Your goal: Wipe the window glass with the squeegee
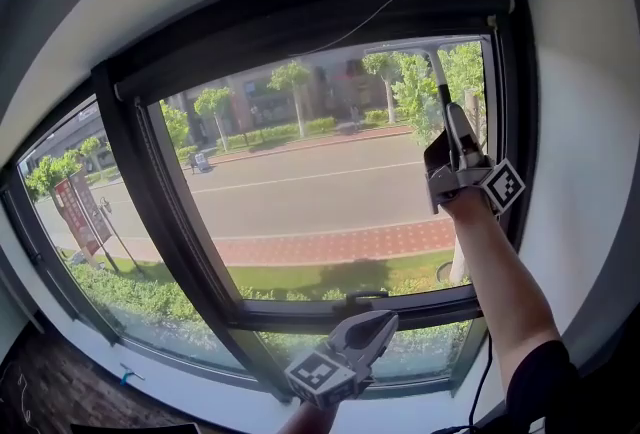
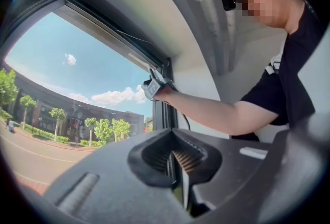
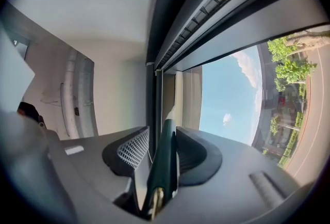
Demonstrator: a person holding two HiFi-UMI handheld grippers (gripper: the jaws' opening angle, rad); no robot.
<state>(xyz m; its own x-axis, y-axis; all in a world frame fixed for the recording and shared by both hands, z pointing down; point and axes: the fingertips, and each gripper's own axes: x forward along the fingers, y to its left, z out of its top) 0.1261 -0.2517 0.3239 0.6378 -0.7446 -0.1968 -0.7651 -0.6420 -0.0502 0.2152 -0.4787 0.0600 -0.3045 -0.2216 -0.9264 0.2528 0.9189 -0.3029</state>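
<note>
Squeegee: its dark green, glossy handle (image 3: 164, 158) is pinched between the jaws of the right gripper (image 1: 453, 134). In the head view the thin squeegee (image 1: 438, 82) rises from that gripper towards the top right corner of the pane. The blade end is too small to make out.

Right gripper: clenched on the handle and raised high at the right side of the window, on an outstretched arm.

Left gripper: the left gripper (image 1: 384, 323) hangs low near the bottom rail. Its ribbed jaws are pressed together with nothing between them, and it takes no part in the wiping.

Window glass: the window glass (image 1: 320, 192) is a large, flat, clear pane with a street, trees and buildings seen sharply through it. No foam, drips or streaks show.

Frame: the window frame (image 1: 130, 152) is dark matt metal with straight bars, and a thick slanted mullion divides off a second pane on the left. A pale smooth sill (image 1: 200, 384) runs below.

Progress: with the tool at the upper right corner, this looks like the top of a stroke. Nothing marks which areas are already wiped, so the wide pane below and to the left probably remains to be covered.

Gripper build: grey moulded plastic shells, with a fine mesh-textured pad on one jaw of the right tool.
</note>
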